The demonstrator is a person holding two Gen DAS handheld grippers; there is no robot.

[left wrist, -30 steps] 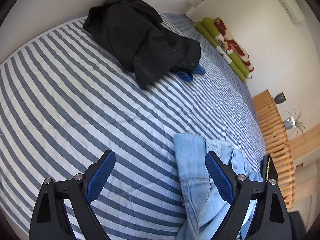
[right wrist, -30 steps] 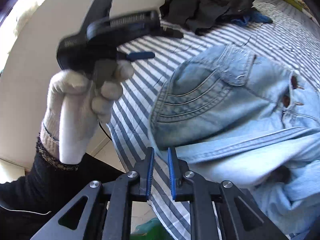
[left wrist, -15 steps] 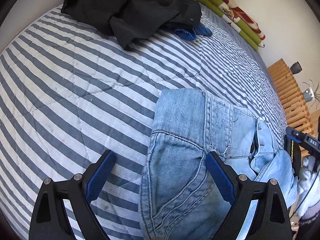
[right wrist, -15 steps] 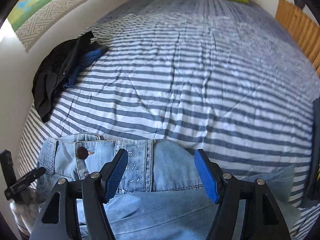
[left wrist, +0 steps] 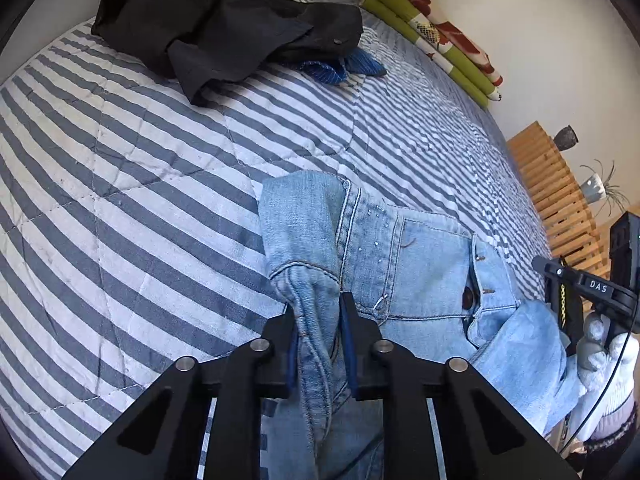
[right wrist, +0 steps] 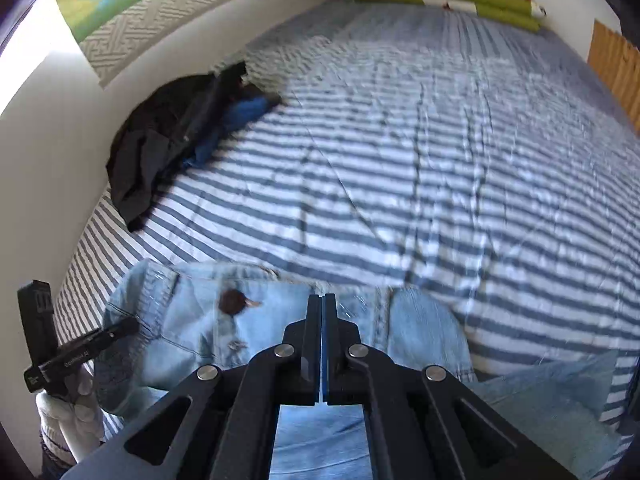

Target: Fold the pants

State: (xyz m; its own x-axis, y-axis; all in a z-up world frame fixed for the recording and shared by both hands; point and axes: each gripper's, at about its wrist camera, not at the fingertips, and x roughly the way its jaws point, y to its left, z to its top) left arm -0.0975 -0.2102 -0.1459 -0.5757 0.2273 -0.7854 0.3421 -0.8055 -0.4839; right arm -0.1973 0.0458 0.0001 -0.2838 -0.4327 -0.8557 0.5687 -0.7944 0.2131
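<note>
Light blue jeans (left wrist: 404,256) lie bunched on the striped bed (left wrist: 120,184), waistband up and fly button showing. My left gripper (left wrist: 318,320) is shut on a raised fold of denim at the waistband's left side. In the right wrist view the jeans (right wrist: 192,320) spread under my right gripper (right wrist: 322,304). Its pads are pressed together at the waistband's top edge, near the middle. A white-gloved hand (left wrist: 600,356) holds the right gripper (left wrist: 576,284) at the jeans' right end. The left gripper (right wrist: 80,344) shows at the jeans' left end.
A heap of black clothes (left wrist: 224,28) with a blue striped cloth (left wrist: 340,68) lies at the bed's far corner by the wall. Folded green and red blankets (left wrist: 436,36) line the far end. A slatted wooden bench (left wrist: 560,200) with small pots runs along the bed's right side.
Both grippers were open half a second ago and are shut now. The left closed on the waistband fold and lifted it; the right closed at the waistband edge.
</note>
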